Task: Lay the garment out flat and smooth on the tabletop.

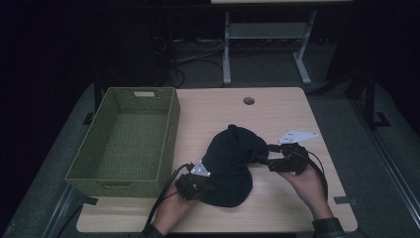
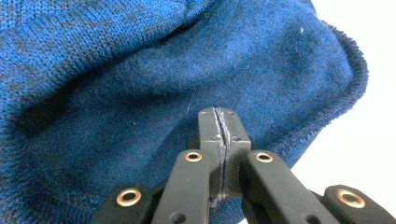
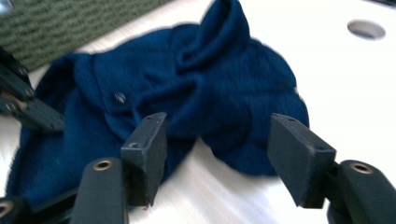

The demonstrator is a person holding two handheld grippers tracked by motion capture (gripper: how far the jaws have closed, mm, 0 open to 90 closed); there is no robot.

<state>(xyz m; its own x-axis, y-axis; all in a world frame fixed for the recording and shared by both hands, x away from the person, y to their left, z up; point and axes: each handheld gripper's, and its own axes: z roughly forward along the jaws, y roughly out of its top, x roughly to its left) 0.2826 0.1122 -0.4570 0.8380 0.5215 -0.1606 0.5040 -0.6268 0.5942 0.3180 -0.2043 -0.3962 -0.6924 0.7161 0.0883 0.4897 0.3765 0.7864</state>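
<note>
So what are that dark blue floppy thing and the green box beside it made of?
The dark blue floppy cloth looks like knitted wool or acrylic: fine loop rows, a fuzzy matte surface and a stitched edge. The olive-green rectangular basket appears to be woven, perhaps of paper cord or plastic wicker; its walls show a regular matte weave. The exact fibre cannot be told.

a dark blue knitted garment (image 1: 229, 166) is lying crumpled on the wooden table, right of centre. its fabric is bunching into soft folds, with one fold peaking at the far end. a stitched hem is running along its edge. its near-left portion is lying flatter, spreading toward the table's front.
</note>
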